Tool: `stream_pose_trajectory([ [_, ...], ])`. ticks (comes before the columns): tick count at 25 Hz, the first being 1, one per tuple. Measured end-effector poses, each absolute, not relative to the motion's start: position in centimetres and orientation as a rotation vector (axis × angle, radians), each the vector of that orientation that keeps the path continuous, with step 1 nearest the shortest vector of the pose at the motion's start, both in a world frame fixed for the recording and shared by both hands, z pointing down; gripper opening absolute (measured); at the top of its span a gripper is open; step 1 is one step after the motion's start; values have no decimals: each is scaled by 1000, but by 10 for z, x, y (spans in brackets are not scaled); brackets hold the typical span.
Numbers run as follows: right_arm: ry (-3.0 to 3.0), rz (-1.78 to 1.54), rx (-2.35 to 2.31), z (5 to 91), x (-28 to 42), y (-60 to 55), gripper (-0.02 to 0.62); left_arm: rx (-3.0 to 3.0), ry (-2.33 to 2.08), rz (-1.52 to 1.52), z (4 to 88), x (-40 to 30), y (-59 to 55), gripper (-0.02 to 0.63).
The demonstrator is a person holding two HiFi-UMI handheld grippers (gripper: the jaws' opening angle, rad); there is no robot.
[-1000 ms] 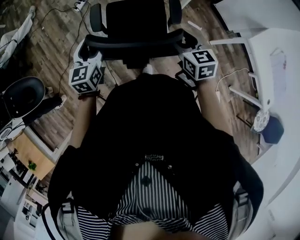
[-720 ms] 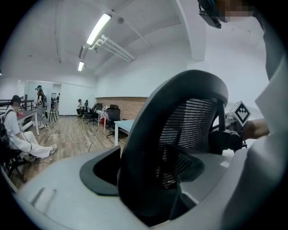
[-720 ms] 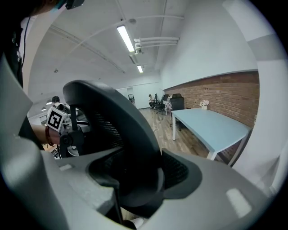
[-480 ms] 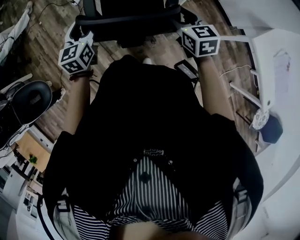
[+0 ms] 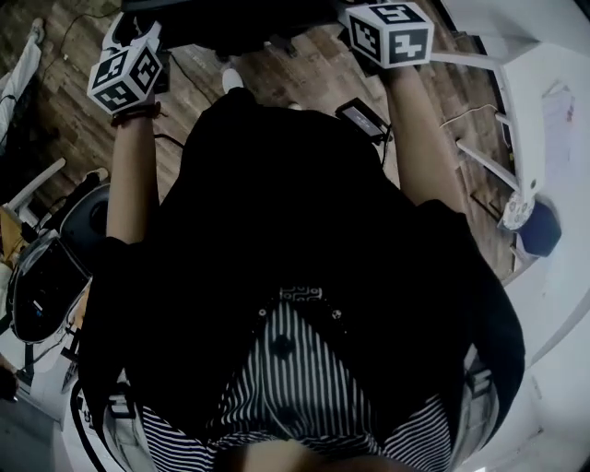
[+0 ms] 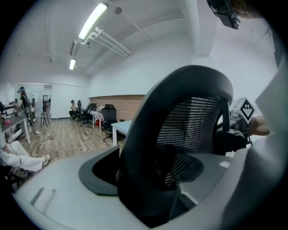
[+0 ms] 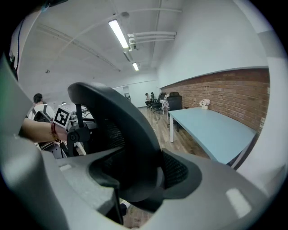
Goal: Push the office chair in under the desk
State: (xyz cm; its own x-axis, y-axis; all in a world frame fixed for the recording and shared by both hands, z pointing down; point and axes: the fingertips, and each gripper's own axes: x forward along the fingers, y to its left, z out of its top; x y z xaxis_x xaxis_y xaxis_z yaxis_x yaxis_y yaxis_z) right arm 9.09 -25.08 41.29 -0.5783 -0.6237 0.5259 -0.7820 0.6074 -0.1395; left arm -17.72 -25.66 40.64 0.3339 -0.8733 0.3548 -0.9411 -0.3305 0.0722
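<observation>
Black chair back (image 6: 189, 121) clamped between jaws (left gripper (image 6: 157, 170); right gripper (image 7: 139, 175))

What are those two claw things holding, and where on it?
The office chair: left gripper and right gripper each clamp the rim of its backrest, one on each side.

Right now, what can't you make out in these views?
- Office chair: head view's top edge cuts off nearly all of it.
- Seat and wheels: hidden in both gripper views behind the backrest.
- Left claw, right claw: tips beyond the head view's top edge; only marker cubes show.
- Floor underfoot: head view, hidden by the person's torso.
</observation>
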Motion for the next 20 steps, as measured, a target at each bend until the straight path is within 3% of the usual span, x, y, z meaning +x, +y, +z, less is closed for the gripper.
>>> stream_pose_trajectory([
  [20,-2223,616,1441,422,25,-412,235,2593,-1293,445,413,-232,-493,314],
])
